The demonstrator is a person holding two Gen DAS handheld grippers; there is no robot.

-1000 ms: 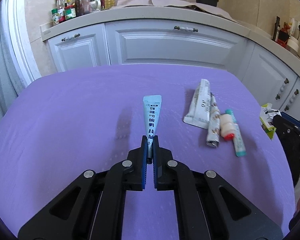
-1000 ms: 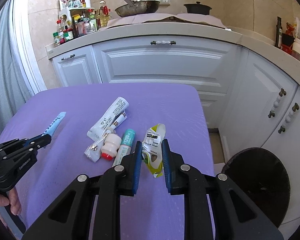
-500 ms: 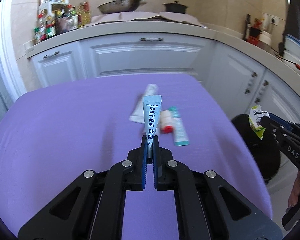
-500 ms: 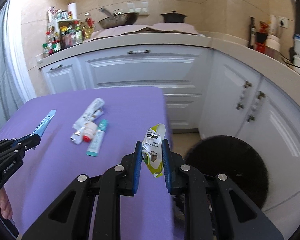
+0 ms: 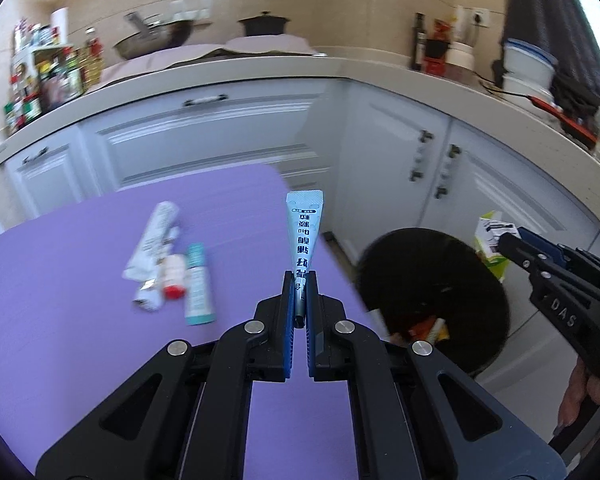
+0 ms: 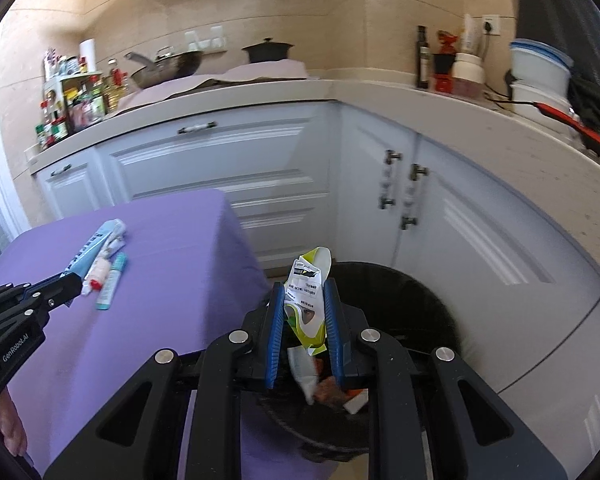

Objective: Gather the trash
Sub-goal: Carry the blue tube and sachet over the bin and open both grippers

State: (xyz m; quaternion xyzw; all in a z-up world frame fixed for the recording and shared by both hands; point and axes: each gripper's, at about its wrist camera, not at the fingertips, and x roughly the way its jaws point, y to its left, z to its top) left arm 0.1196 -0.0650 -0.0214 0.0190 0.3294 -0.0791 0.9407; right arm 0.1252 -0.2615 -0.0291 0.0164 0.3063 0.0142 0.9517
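My left gripper is shut on a light blue tube and holds it above the right edge of the purple table. My right gripper is shut on a crumpled green and white wrapper above the black trash bin. The bin also shows in the left wrist view, with trash inside. On the table lie a white tube, a small bottle with a red cap and a teal tube, close together.
White kitchen cabinets stand behind the table and bin. The counter carries a wok, a pot, bottles and containers. The bin stands on the floor between the table's right edge and the corner cabinets.
Both grippers have swung to the right with their loads. The right gripper now hangs over the bin. The left one has reached the table's right edge.
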